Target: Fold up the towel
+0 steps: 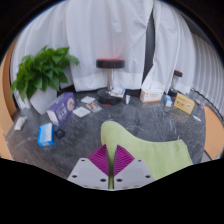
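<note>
In the gripper view, the gripper [110,165] is reaching forward over a dark, speckled, stone-like counter [120,125]. Its jaws are sitting close together, magenta pads [99,160] nearly meeting, and the near edge of the towel [150,152] is lying pinched between them. The towel is pale yellow-green, soft and smooth-looking, spreading out flat from the jaws across the counter in a broad, rounded sheet with a folded corner pointing away from the fingers.

Beyond the fingers, a white pot [43,99] is standing on the counter and holding a leafy green plant [45,68]. Just beside the pot a purple box [61,107] is lying tilted, and nearer the jaws a small blue packet [46,136] is resting flat. More small cartons and packets [165,98] are sitting scattered along the far side of the counter; their contents cannot be made out. Behind them a round dark stool [110,64] is standing in front of pale, hanging curtains [105,30].
</note>
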`<state>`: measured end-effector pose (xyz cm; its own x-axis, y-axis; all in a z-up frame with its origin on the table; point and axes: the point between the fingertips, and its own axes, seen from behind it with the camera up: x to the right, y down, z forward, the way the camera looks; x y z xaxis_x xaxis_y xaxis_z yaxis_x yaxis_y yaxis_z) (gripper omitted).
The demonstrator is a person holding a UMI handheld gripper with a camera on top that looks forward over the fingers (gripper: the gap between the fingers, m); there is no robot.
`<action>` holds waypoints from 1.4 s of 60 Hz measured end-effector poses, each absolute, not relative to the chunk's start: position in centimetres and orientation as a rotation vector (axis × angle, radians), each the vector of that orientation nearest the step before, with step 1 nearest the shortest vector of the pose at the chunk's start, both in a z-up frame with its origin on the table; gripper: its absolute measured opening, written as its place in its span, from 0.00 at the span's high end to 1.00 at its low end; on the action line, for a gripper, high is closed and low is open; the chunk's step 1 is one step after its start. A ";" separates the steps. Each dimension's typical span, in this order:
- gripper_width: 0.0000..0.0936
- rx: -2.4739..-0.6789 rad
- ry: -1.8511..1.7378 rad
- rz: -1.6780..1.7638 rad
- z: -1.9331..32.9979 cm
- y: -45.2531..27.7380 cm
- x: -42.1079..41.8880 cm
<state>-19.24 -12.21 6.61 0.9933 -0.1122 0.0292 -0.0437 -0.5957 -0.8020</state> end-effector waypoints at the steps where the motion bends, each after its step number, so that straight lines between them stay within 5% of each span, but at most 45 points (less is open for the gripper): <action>1: 0.96 -2.195 0.113 -0.064 7.8 -12.2 -19.4; 11: 0.96 -2.080 0.179 0.094 16.0 -12.8 -15.1; 21: 0.90 -2.187 0.244 0.012 9.4 -14.2 -5.0; 25: 0.78 -2.250 0.250 -0.026 5.9 -15.4 -1.3; 29: 0.52 -2.298 0.251 -0.104 3.8 -16.5 2.5; 33: 0.29 -2.302 0.243 -0.159 3.8 -17.6 5.3; 40: 0.09 -2.288 0.216 -0.151 5.9 -19.0 6.2; 67: 0.09 -2.132 0.129 -0.162 19.3 -30.3 -2.5; 84: 0.09 -2.138 0.140 -0.160 22.0 -42.9 -8.8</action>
<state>-8.83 -42.89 21.99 0.9849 -0.1625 0.0603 -0.0374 -0.5392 -0.8413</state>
